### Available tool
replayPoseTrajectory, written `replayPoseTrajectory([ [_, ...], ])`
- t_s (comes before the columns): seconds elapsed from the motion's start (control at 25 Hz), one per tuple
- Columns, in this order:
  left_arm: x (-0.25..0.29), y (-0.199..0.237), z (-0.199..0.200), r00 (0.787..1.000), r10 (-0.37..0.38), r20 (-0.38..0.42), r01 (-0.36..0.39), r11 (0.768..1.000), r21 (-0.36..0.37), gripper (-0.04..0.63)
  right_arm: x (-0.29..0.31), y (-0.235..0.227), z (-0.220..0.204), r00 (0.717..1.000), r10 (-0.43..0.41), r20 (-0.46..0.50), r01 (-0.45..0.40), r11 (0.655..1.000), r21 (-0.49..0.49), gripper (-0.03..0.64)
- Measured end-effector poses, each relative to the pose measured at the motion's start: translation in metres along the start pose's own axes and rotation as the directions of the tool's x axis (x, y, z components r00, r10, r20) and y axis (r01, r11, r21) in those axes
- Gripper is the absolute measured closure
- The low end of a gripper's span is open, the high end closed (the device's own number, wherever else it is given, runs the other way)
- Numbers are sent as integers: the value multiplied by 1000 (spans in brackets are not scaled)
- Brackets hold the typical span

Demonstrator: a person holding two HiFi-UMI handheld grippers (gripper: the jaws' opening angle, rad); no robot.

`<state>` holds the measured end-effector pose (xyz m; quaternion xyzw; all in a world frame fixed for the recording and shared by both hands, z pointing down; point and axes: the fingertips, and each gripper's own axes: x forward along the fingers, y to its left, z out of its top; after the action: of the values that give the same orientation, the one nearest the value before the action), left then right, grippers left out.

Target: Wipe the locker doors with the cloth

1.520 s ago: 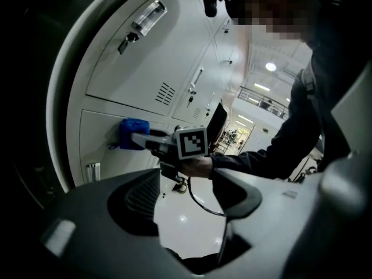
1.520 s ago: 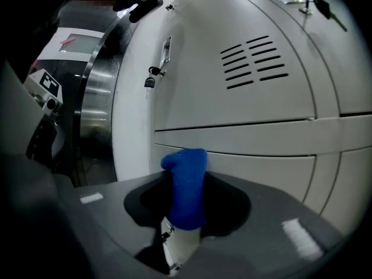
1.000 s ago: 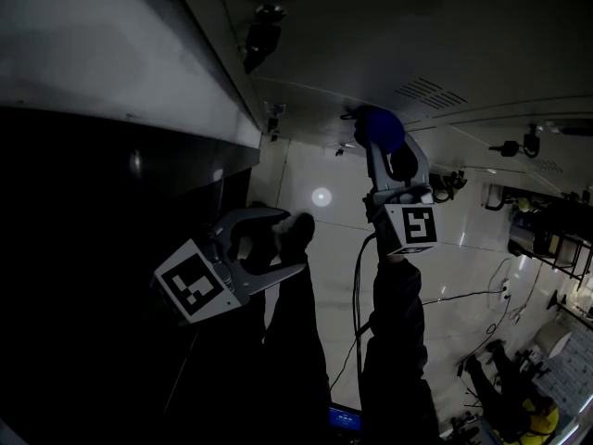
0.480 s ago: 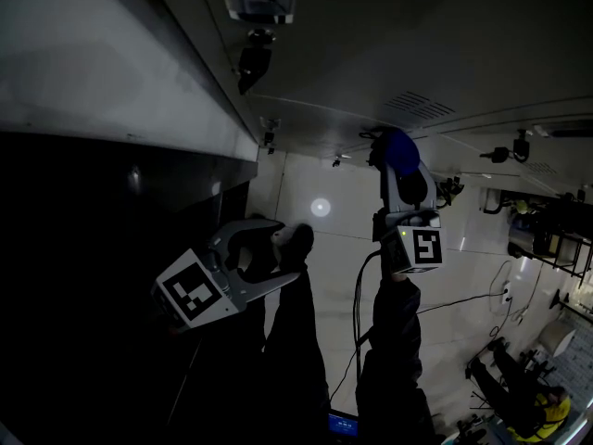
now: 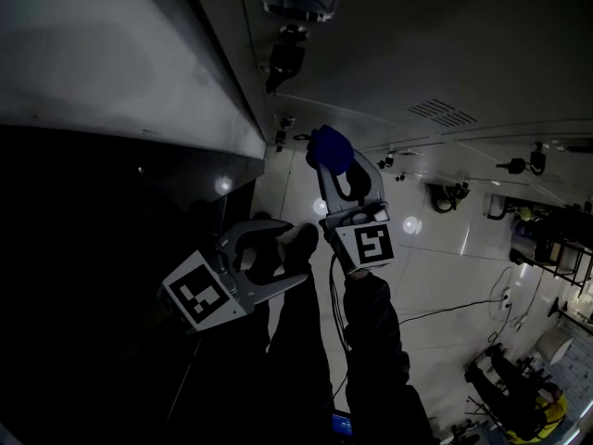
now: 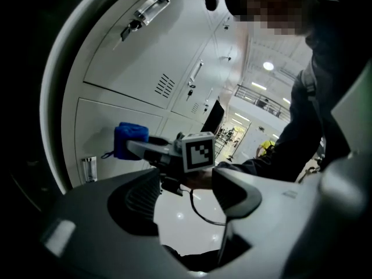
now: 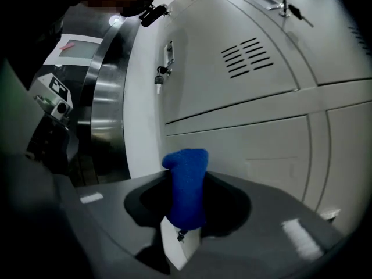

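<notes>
One blue cloth (image 7: 187, 167) clamped between right tongs (image 7: 186, 195); left tongs (image 6: 185, 211) empty.

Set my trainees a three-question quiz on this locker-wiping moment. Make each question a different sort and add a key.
1. True or false: the left gripper holds the cloth.
2. Choose one. The right gripper is: A, open and empty; B, shut on the cloth; C, shut on a door handle.
3. Fill the gap: the cloth is ____ in colour.

Key: 1 false, since the left gripper's jaws stand apart with nothing between them. 2 B. 3 blue.
</notes>
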<state>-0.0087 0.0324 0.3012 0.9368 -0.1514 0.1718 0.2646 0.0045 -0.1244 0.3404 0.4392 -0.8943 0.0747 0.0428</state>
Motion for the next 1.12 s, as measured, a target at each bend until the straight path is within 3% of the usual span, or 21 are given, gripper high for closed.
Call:
replayPoseTrajectory([
  [0.28,-9,4,-3,1000,17,7,-17,1000,-3,331,58,49,-41,994,87,-63,-88,996,-10,495],
  [0.56,-15,4,-6,1000,20,11,-20,1000,-6,331,94,61,-53,992,100,-80,-100,995,5,495],
  [1.12,-3,3,-15,1000,-9,-6,9,1000,5,331,45,-15,-73,994,-21,-105,17,999,-35,495],
])
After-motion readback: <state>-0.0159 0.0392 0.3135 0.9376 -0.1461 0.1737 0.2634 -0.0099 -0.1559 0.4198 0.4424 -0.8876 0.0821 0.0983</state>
